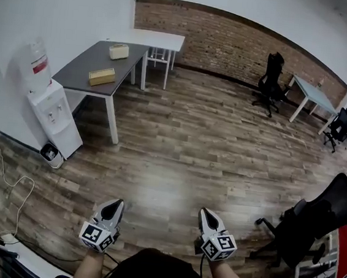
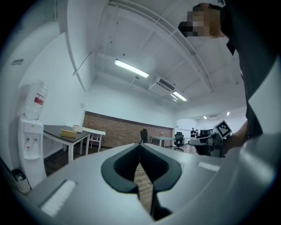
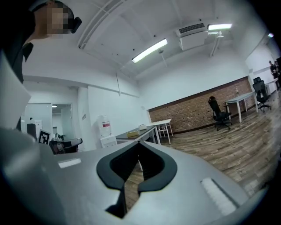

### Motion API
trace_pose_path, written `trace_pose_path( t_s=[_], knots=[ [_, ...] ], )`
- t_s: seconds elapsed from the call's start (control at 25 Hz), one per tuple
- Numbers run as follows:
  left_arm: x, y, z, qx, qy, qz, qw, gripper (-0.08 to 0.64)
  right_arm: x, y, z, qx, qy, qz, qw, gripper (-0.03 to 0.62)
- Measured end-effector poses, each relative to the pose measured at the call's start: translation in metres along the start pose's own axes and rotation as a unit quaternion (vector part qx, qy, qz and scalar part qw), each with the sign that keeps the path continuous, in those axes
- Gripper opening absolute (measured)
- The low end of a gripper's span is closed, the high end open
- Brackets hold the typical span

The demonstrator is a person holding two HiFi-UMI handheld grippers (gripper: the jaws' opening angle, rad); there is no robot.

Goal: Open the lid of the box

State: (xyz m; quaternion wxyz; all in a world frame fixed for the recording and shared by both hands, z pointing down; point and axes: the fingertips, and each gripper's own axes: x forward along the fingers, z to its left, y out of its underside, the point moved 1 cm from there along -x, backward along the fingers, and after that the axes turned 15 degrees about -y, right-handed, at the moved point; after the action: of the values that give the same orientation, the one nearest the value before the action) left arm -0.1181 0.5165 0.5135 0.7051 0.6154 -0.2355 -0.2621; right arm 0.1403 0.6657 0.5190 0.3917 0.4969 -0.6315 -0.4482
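You hold your left gripper (image 1: 115, 204) and right gripper (image 1: 206, 213) low before you, both jaws closed together on nothing, while the tan box (image 1: 102, 76) and a paler box (image 1: 118, 51) sit on the grey table (image 1: 88, 60), well ahead and left of both.

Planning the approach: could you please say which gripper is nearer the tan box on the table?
Left. The left gripper is far short of the tan box; the right gripper farther aside.

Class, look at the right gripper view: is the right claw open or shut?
Shut: the right claw shows its tips meeting, nothing between them.
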Motion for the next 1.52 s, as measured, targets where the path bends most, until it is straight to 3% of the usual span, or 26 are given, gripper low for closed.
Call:
trace_pose_path(
  t_s=[0.24,0.44,0.72,0.92,1.24,1.52],
  knots=[
    [-0.02,0.004,0.04,-0.022,-0.065,-0.005,0.9976,0.0,0.043,0.004,0.014,-0.007,-0.05,0.033,0.998,0.003],
    [-0.02,0.003,0.059,-0.017,-0.096,-0.008,0.9952,0.0,0.081,0.002,0.004,-0.014,-0.082,0.044,0.996,0.003],
    [0.013,-0.006,0.075,-0.011,-0.159,-0.03,0.9868,0.0,0.139,-0.015,-0.026,-0.021,-0.138,0.043,0.989,0.003],
    [0.048,-0.016,0.072,-0.004,-0.178,-0.031,0.9836,0.0,0.175,-0.031,-0.049,-0.032,-0.171,0.037,0.984,0.003],
    [0.087,-0.02,0.082,-0.022,-0.233,-0.049,0.9709,0.0,0.205,-0.037,-0.09,-0.029,-0.184,0.047,0.981,0.002],
    [0.114,-0.024,0.087,-0.015,-0.246,-0.036,0.9685,0.0,0.234,-0.038,-0.122,-0.003,-0.185,0.047,0.982,0.002]
  ],
)
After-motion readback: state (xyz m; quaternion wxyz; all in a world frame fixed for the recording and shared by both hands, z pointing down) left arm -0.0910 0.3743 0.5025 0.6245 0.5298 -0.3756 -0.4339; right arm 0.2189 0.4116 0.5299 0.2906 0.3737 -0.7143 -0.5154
